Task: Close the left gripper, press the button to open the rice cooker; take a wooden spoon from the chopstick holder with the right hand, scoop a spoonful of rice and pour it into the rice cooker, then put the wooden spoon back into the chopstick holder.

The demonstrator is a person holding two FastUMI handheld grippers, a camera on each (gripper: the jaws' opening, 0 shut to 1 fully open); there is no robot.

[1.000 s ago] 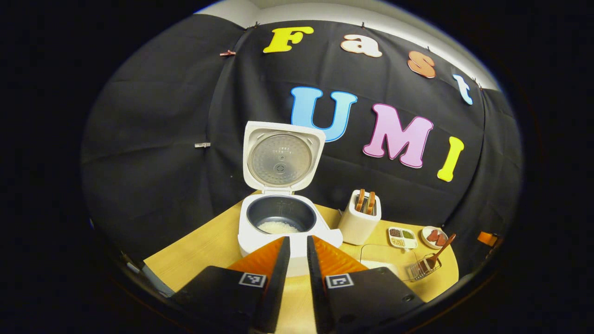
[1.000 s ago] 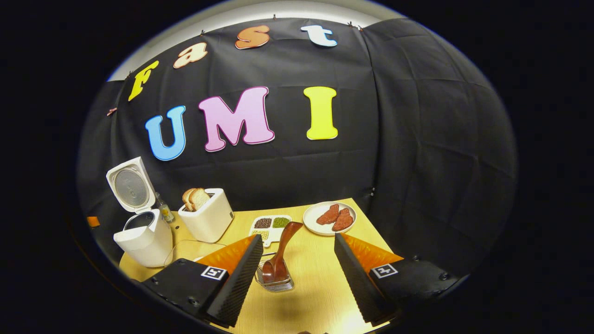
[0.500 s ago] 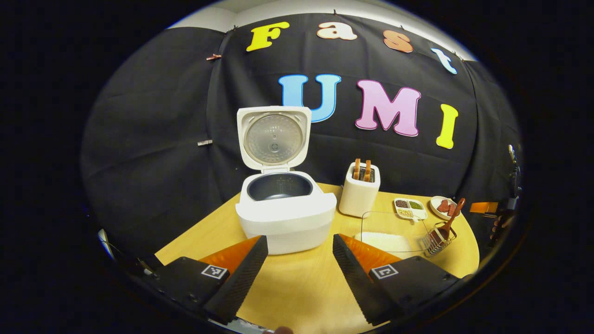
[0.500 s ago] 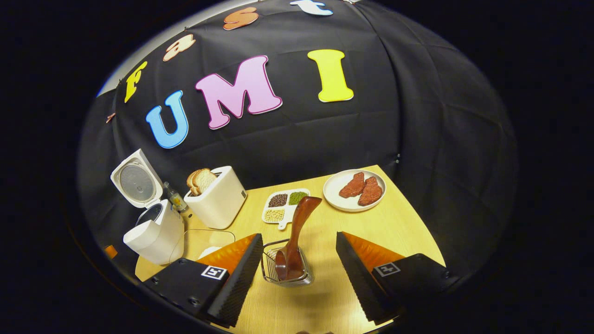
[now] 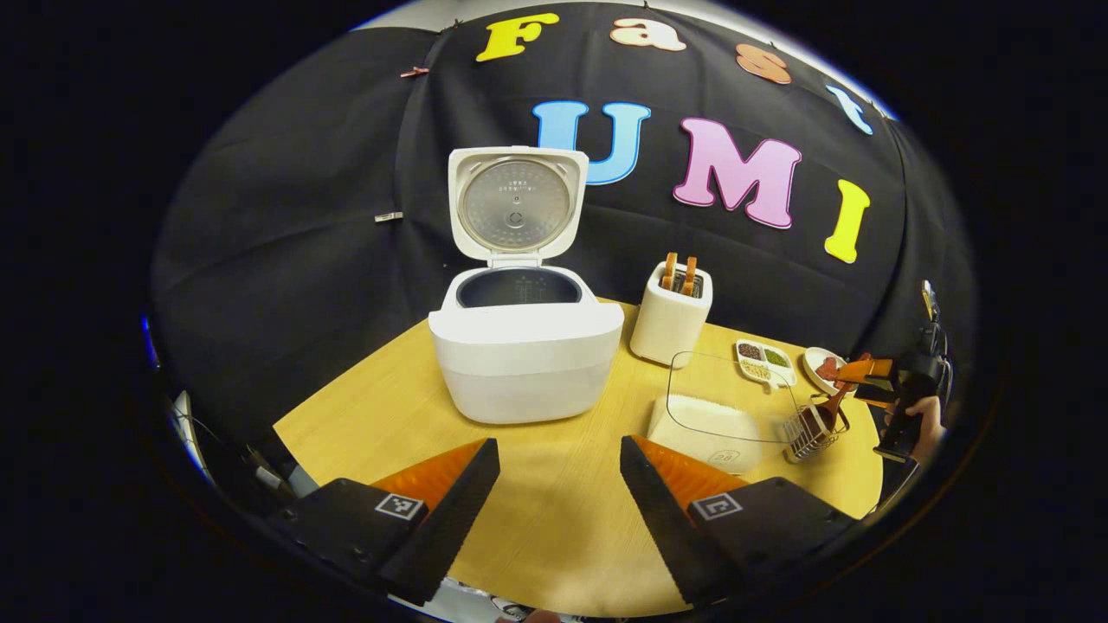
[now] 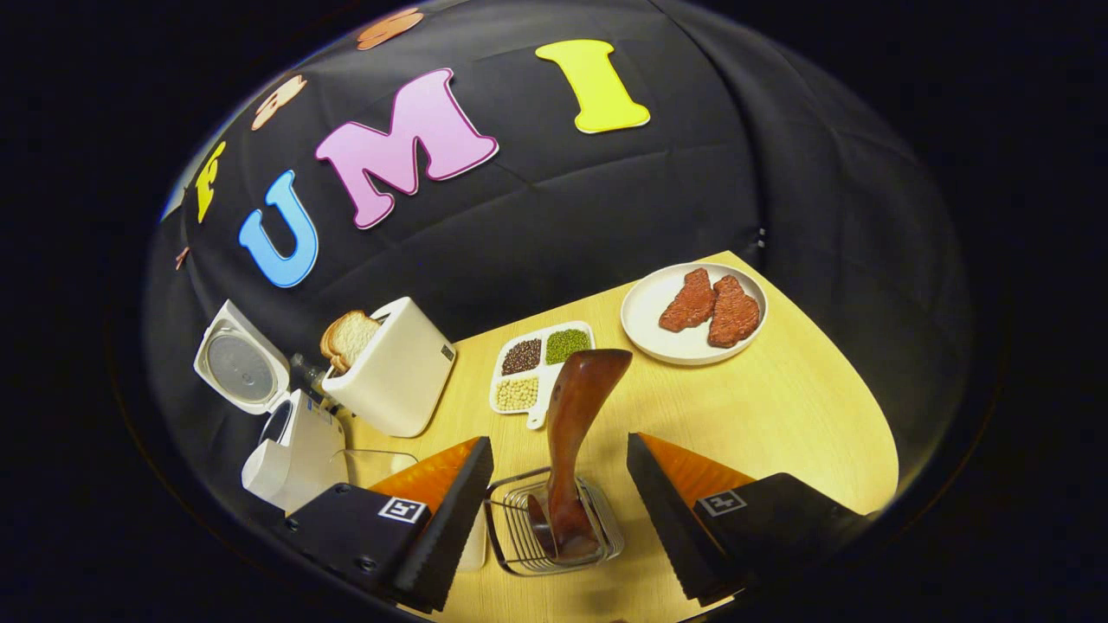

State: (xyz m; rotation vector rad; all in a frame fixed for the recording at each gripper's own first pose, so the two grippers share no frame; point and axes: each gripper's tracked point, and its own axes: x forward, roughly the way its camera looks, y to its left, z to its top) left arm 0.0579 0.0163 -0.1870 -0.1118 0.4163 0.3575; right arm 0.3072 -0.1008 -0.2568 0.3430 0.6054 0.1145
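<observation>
Right gripper (image 6: pixel 558 484) spread wide around wooden spoon (image 6: pixel 578 415) in chopstick holder (image 6: pixel 511 541); looked light, rigid, smooth; best gripped mid-handle

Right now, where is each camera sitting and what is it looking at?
Left gripper view: rides on the left tool, facing the open rice cooker; its two fingers show below.
Right gripper view: rides on the right tool, looking down at the wooden spoon in the chopstick holder.
Both share the cooker, toaster and spoon.
</observation>
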